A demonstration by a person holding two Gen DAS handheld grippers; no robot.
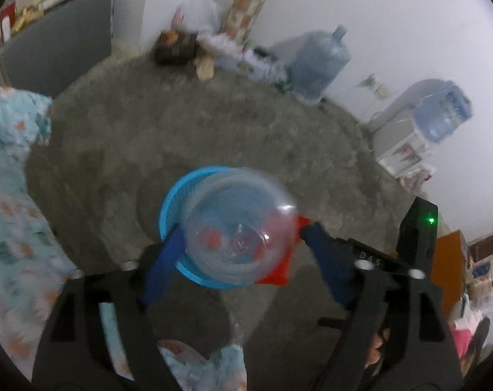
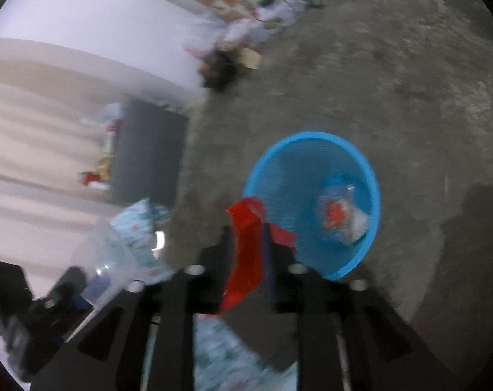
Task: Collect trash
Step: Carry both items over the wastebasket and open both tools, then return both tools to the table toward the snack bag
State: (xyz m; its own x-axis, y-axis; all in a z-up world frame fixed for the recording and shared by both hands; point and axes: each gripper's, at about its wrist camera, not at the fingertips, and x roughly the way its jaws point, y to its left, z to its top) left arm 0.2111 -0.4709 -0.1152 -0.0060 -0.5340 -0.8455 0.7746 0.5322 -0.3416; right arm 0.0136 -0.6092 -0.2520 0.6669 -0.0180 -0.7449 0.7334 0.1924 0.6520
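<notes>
Left claw (image 1: pixel 239 238) spread wide around clear cup (image 1: pixel 239 228); right claw (image 2: pixel 246 244) half-open, seemingly touching red wrapper (image 2: pixel 244 254).

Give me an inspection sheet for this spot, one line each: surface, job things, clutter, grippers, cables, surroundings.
Surface: bare grey concrete floor.
Job's things: blue basket on the floor with wrappers inside; clear cup; red wrapper.
Clutter: bags and boxes along the wall; two water jugs.
Grippers: left gripper has the clear cup between its fingers, above the basket; right gripper has the red wrapper between its fingers; too blurred to tell whether either presses.
Cables: thin white cords at the wall.
Surroundings: white wall, grey cabinet, floral cloth.
</notes>
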